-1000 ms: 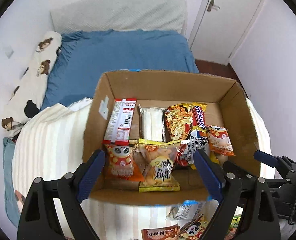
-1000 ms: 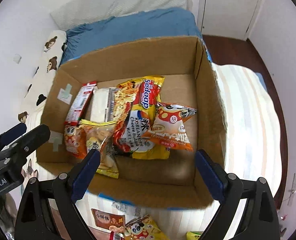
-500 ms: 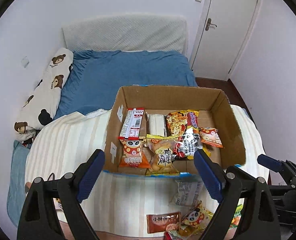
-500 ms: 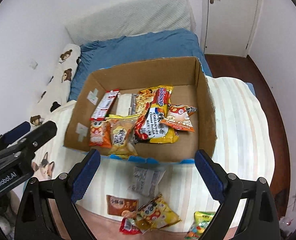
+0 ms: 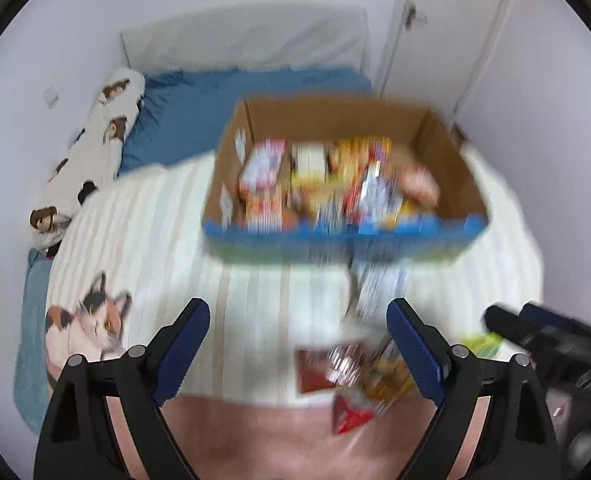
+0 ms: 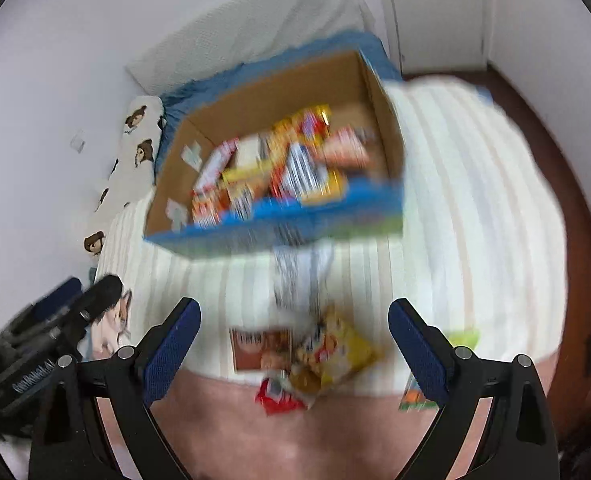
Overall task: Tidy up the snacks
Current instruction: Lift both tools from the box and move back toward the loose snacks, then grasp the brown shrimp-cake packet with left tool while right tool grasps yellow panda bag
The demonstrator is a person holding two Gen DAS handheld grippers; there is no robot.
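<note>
Both views are blurred by motion. A cardboard box [image 5: 447, 160] with a blue front edge sits on the striped blanket and holds several snack packets [image 5: 327, 184]. It also shows in the right wrist view [image 6: 279, 92]. A pile of loose packets [image 5: 355, 372] lies in front of the box, near the blanket's edge; in the right wrist view the pile [image 6: 319, 356] includes a yellow bag and a brown packet. My left gripper [image 5: 299, 344] is open and empty, above the blanket. My right gripper [image 6: 295, 344] is open and empty, above the pile.
A white-wrapped packet [image 6: 299, 276] lies just before the box. A green packet [image 6: 461, 338] lies to the right. A cat-print cushion [image 5: 83, 328] lies at left. A bear-print pillow [image 5: 91, 140], blue bedding [image 5: 215, 96] and a white door [image 5: 447, 12] are behind.
Both grippers have pulled back from the box toward the near edge of the blanket. The box now looks smaller and farther, and the loose pile lies between the fingers.
</note>
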